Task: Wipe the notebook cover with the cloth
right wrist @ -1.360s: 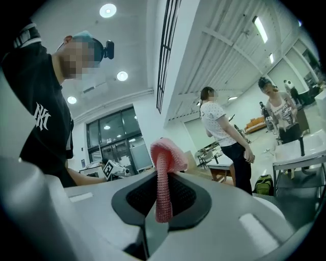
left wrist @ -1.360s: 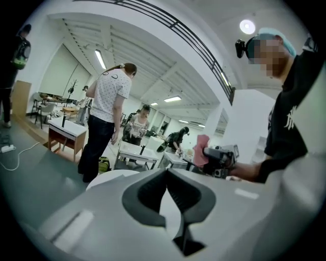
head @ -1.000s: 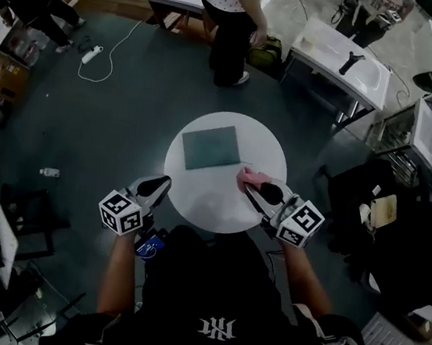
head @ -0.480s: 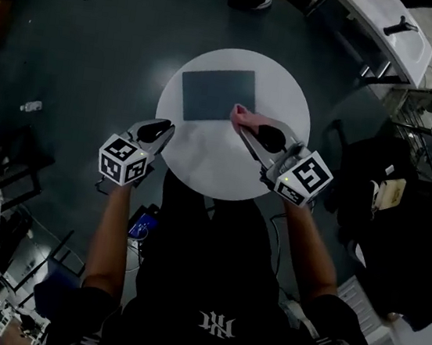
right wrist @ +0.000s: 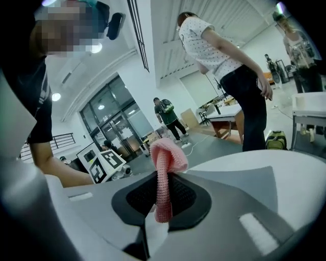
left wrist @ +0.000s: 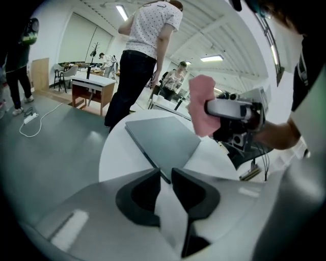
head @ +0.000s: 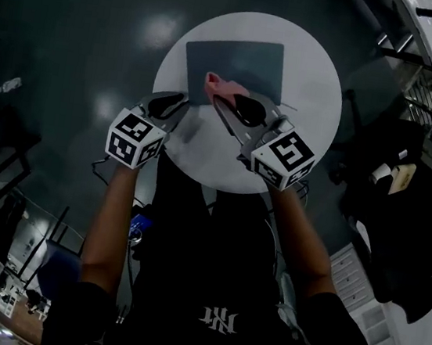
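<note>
A dark grey notebook (head: 238,62) lies flat on the far half of the round white table (head: 304,132). My right gripper (head: 223,102) is shut on a pink cloth (head: 218,87), whose bunched end sits over the notebook's near edge. Whether the cloth touches the cover I cannot tell. The right gripper view shows the cloth (right wrist: 164,176) pinched upright between the jaws, the notebook (right wrist: 254,186) behind it. My left gripper (head: 169,107) hovers at the table's near left, shut and holding nothing. The left gripper view has the notebook (left wrist: 163,138) just ahead and the cloth (left wrist: 201,104) to its right.
A person in a dotted shirt and dark trousers (left wrist: 140,56) stands just beyond the table. Desks and other people (right wrist: 167,120) are farther back in the hall. A black chair and dark bags (head: 393,175) stand right of the table. Dark floor surrounds it.
The right gripper has carried the cloth leftward, from the notebook's near right corner to over its near edge. The left gripper has come in closer to the table. The head view has tipped forward.
</note>
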`<state>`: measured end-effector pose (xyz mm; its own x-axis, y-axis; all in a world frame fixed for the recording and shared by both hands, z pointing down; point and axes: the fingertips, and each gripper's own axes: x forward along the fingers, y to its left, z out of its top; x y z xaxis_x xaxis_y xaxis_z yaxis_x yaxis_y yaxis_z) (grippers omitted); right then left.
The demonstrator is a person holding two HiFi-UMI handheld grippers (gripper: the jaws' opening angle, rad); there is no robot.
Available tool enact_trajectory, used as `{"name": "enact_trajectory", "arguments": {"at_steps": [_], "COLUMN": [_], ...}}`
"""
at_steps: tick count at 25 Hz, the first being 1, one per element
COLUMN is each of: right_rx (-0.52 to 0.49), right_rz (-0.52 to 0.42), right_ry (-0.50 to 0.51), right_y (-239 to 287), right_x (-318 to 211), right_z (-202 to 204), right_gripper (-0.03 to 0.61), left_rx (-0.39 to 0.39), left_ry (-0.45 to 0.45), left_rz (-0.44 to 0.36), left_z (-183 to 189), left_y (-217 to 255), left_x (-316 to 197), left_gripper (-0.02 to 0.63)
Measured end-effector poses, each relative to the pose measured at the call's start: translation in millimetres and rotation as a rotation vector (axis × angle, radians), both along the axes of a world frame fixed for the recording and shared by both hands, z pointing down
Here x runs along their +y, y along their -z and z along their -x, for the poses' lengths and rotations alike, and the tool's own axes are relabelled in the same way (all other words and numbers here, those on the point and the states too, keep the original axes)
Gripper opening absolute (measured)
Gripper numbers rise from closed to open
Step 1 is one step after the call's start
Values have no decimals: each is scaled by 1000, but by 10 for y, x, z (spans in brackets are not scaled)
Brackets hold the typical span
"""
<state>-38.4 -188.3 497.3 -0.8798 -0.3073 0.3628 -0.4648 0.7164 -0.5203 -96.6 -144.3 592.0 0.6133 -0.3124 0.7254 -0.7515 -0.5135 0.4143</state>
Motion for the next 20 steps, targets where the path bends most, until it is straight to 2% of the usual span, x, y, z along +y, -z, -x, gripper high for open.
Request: {"name": "enact_trajectory", "arguments": {"at_steps": [6,12,15,20], "right_rx": [50,69,117,271], "right_rz": [129,194,188,110], "right_ry": [-30,-26,-8,47], "right_y": [-547,-799,-865,-974], "right_x": [96,168,187,252], "right_z": [246,437,490,505], "right_gripper": [35,35,32,31], "left_rx": [-5,-39,-48,-66], "left_ry": [-14,-48,-62,-66], "left_rz": [14,16,19,34], "left_z": [-55,-62,-75,-94], "left_y": [-176,-181,-189,-202], "left_x": [5,21,24,-3], "left_gripper": [71,56,38,38]}}
